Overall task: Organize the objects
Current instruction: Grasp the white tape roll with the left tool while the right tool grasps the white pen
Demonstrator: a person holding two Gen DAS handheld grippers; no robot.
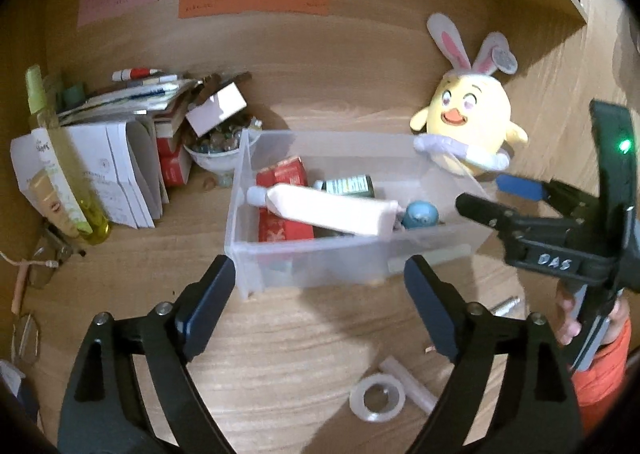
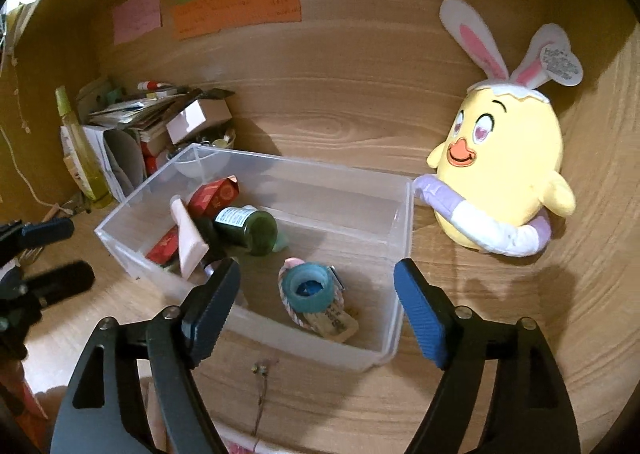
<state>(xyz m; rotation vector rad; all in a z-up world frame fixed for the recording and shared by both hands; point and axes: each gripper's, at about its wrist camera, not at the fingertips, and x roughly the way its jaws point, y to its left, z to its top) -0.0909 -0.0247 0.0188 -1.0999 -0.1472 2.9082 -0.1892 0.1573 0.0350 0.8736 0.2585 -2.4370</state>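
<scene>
Now | clear bin (image 1: 320, 266) just beyond both jaws | both jaws released, empty

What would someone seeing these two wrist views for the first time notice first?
Probably the yellow plush chick with white-and-pink bunny ears, standing against the wooden back wall by the right end of the clear plastic bin. Next, the bin's jumble: a pale pink tube lying across a red carton and a dark green jar. Both grippers, left and right, sit open and empty before it.
</scene>
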